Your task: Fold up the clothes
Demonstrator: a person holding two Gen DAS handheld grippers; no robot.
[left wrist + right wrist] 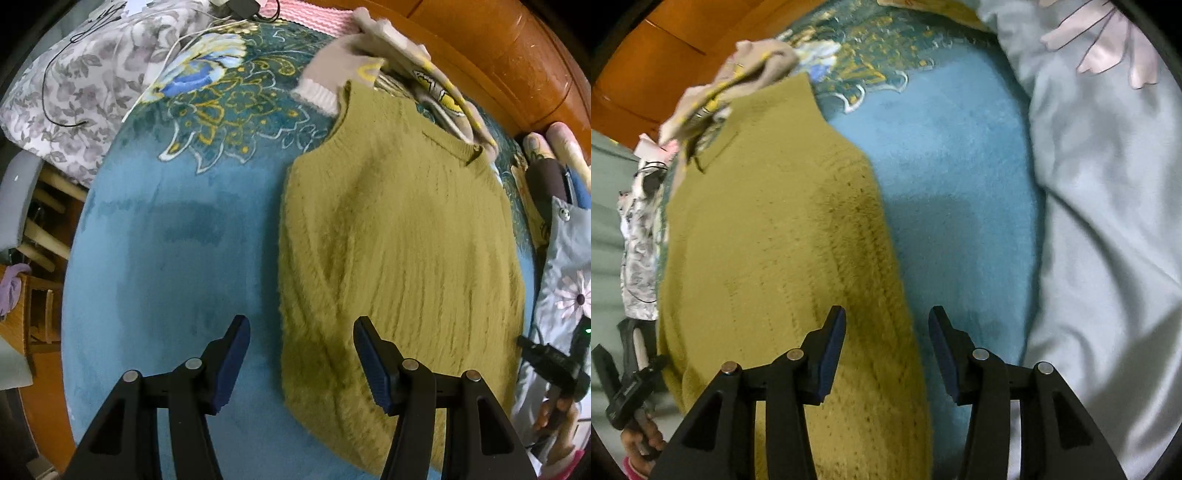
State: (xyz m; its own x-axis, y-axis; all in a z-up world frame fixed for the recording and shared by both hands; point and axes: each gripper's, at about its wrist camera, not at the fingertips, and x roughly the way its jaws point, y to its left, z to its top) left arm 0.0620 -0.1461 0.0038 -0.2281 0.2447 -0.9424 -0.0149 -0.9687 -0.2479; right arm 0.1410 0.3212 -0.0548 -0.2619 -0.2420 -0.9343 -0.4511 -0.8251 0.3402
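Olive-green sweater lies flat on the blue bed blanket, body narrowed to a long panel, neckline at 12 o'clock, hem toward 6. No sleeves show on either side (cannot tell where they lie). Knit is fuzzy with vertical ribbing.

Left gripper: fingers apart, nothing between them. Its left finger is over bare blanket, its right finger over the sweater's left margin; the sweater's left edge runs through the gap. Cannot tell if the tips touch the fabric.

Right gripper: fingers apart, nothing clamped. In its own view the left finger sits over the sweater, the right finger over blue blanket, and the sweater's right edge passes between them. Contact with the cloth is not readable (frame is motion-blurred).

Each gripper also shows in the other's view: right gripper at 4 o'clock of the left wrist view with a hand around its handle, left gripper at 8 o'clock of the right wrist view, also held by a hand.

Surroundings:
- beige and yellow garment crumpled at the sweater's neckline, at 1 o'clock in the left view, overlapping the collar
- grey floral quilt with cables on it at 10 o'clock
- pale quilt with pink flowers along the blanket's right side, 3 o'clock in the right view
- wooden headboard beyond the far end of the bed
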